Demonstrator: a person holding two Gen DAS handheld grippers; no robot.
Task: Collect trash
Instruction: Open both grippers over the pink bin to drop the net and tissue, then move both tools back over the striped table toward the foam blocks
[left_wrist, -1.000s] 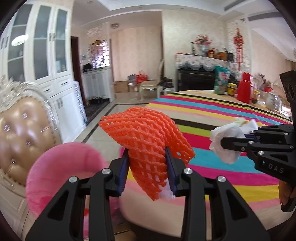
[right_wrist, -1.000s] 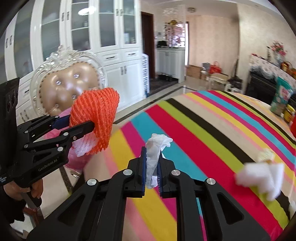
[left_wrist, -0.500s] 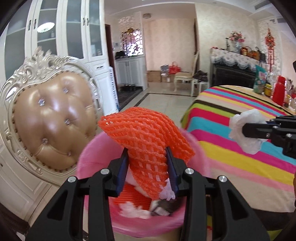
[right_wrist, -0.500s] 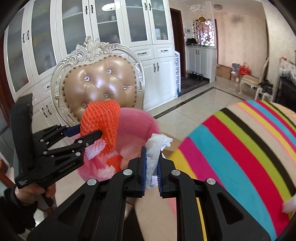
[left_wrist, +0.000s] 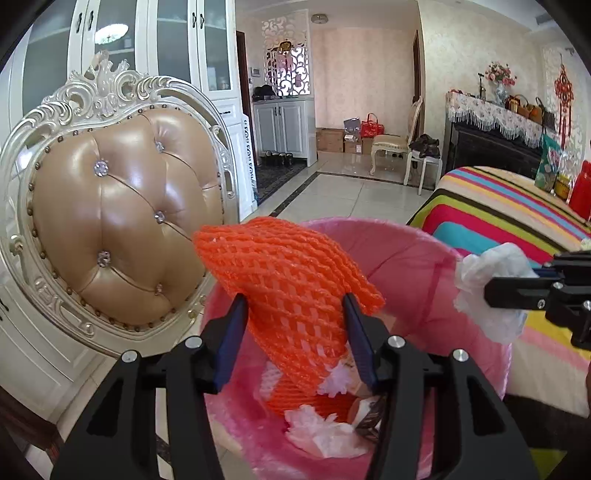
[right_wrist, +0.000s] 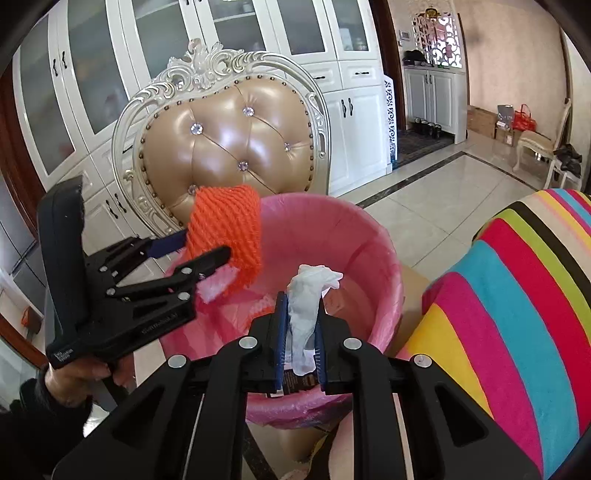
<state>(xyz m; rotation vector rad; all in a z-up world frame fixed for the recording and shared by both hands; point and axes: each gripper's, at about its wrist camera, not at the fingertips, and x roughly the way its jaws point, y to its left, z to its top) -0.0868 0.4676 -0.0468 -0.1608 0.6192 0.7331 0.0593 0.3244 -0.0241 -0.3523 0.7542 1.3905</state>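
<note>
Pink-lined bin (left_wrist: 413, 258) beside a striped table (left_wrist: 509, 206), with both grippers held over it.

Behind the bin a tufted chair (left_wrist: 122, 218) and white cabinets (right_wrist: 354, 110) are seen. An orange net (left_wrist: 288, 291) stands between the fingers of the left gripper (left_wrist: 295, 332), above the bin's near left part; the jaws have just been opening, and the left pad is seen clear of the net while the right pad still touches it. A white tissue (right_wrist: 306, 310) is clamped upright in the nearly closed right gripper (right_wrist: 300, 336), over the bin's near rim. More orange net and white scraps (left_wrist: 321, 424) are seen lying inside the bin, under the left gripper.
</note>
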